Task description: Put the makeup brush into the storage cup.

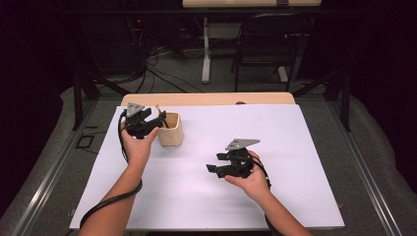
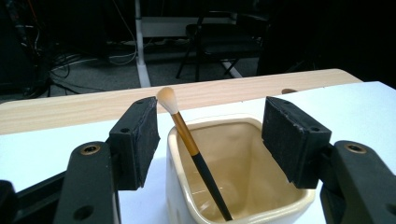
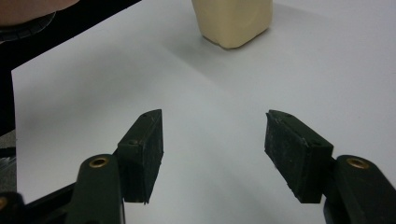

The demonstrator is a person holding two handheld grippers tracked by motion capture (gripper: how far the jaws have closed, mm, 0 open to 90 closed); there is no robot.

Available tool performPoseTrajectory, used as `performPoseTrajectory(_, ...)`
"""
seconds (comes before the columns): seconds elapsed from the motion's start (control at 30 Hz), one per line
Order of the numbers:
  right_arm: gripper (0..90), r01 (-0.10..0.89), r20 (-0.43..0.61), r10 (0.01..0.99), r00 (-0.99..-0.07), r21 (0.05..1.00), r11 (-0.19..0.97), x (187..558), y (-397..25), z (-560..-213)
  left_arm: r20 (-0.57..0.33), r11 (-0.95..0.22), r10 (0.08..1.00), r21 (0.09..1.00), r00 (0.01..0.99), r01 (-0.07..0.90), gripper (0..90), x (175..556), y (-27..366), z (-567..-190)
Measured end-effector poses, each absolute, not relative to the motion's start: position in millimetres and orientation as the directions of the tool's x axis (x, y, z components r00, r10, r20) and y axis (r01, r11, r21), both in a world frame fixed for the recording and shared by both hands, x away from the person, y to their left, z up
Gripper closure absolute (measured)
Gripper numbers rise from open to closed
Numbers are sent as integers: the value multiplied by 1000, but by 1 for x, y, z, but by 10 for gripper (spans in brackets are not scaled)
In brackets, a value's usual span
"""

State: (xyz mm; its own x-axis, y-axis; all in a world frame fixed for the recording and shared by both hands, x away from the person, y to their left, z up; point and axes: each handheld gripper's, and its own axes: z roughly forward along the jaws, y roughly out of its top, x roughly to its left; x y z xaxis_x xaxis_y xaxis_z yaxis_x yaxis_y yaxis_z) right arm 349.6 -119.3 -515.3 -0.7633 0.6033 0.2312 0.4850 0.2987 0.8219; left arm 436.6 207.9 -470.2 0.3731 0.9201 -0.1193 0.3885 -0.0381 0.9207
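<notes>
In the high view, the left gripper (image 1: 156,119) is hovering at the cream cup (image 1: 171,130), which is standing near the far left corner of the white table (image 1: 206,206). The right gripper (image 1: 216,162) is resting well apart, toward the table's middle.

In the left gripper view, the jaws are standing released, flanking the cup (image 2: 243,182) without touching it. A makeup brush (image 2: 194,151) is leaning inside the cup, its pale bristle tip pointing up over the rim beside the left jaw.

In the right gripper view, the jaws are gaping wide over bare table (image 3: 210,102), grasping nothing, while the cup (image 3: 232,21) is sitting farther off.
</notes>
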Motion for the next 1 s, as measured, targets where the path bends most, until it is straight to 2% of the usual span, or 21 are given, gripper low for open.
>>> performPoseTrajectory(1.0,365,484,225,608,-761,821,303,349,-120,-515,-82,-124,868,919,489,373,361,398,192,-457)
